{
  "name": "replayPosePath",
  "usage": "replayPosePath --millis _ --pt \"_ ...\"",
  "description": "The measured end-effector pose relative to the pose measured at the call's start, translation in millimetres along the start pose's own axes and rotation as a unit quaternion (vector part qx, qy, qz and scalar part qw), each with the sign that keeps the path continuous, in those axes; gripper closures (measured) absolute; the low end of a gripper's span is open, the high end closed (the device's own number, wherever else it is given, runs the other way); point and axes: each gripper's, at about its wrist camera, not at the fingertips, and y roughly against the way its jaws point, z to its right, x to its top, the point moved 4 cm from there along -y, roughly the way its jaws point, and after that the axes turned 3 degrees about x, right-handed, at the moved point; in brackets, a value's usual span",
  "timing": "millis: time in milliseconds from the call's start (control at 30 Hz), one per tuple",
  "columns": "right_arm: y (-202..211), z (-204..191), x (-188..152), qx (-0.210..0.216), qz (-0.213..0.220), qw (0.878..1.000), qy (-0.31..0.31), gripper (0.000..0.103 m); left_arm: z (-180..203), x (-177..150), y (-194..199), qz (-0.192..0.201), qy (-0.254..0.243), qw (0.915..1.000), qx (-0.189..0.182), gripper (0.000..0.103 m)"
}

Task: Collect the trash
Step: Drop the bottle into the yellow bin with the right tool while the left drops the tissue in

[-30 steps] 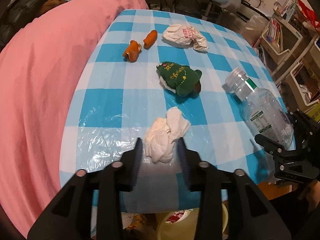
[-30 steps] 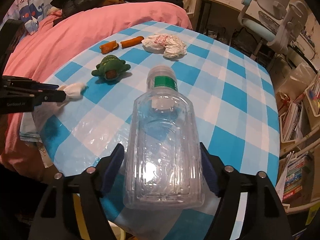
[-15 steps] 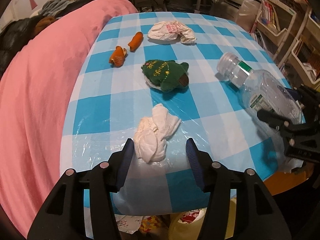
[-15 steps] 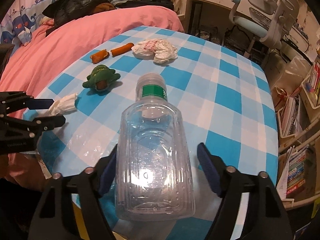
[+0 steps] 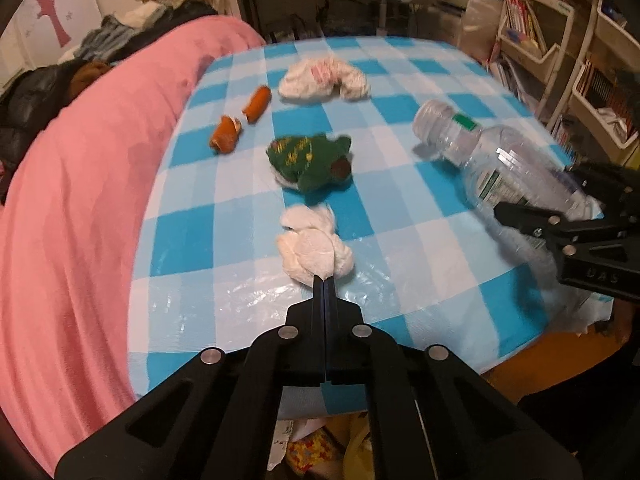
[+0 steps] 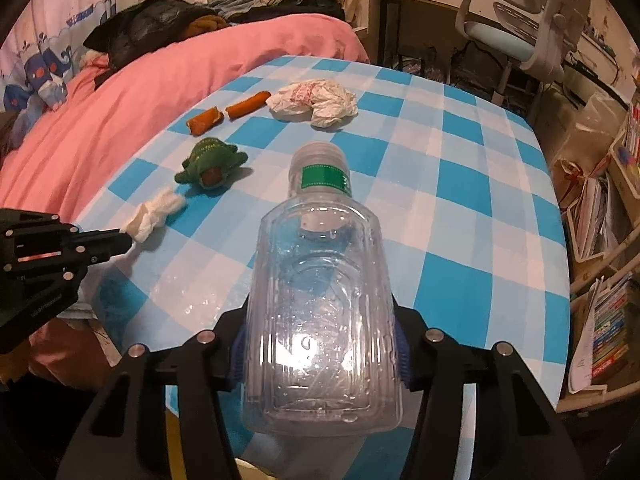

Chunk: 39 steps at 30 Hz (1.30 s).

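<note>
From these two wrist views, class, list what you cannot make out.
- Left wrist view: small print on the clear plastic bottle's label, blurred.
- Right wrist view: right gripper's pads, closing, mostly hidden behind the bottle.
- Both views: where trash goes; under the blue-checked table, the left gripper covers it.

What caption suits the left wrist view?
Left gripper shut on crumpled tissue lying on checked tablecloth.
</note>
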Motion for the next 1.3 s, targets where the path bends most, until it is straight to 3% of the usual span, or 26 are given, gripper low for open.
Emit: replayPosePath --millis 533,767,1033,1300 --pt "31 -20 -13 0.054 0.037 0.998 -0.017 0.048 9 -17 70 0.083 0.04 0.9957 -0.008 0.103" --pt "56 -72 -53 0.105 0.052 0.993 0.013 0.048 2 -36 102 0.114 0.071 0.991 -0.01 0.103" --pt "53 -139 -128 0.142 -0.013 0.987 0.075 0.048 -3 -65 136 0.14 0.088 0.9862 -0.01 0.103" --pt "22 -161 -160 0.13 -0.096 0.98 0.117 0.048 -3 -90 147 0.133 0.088 0.9871 -0.008 0.103"
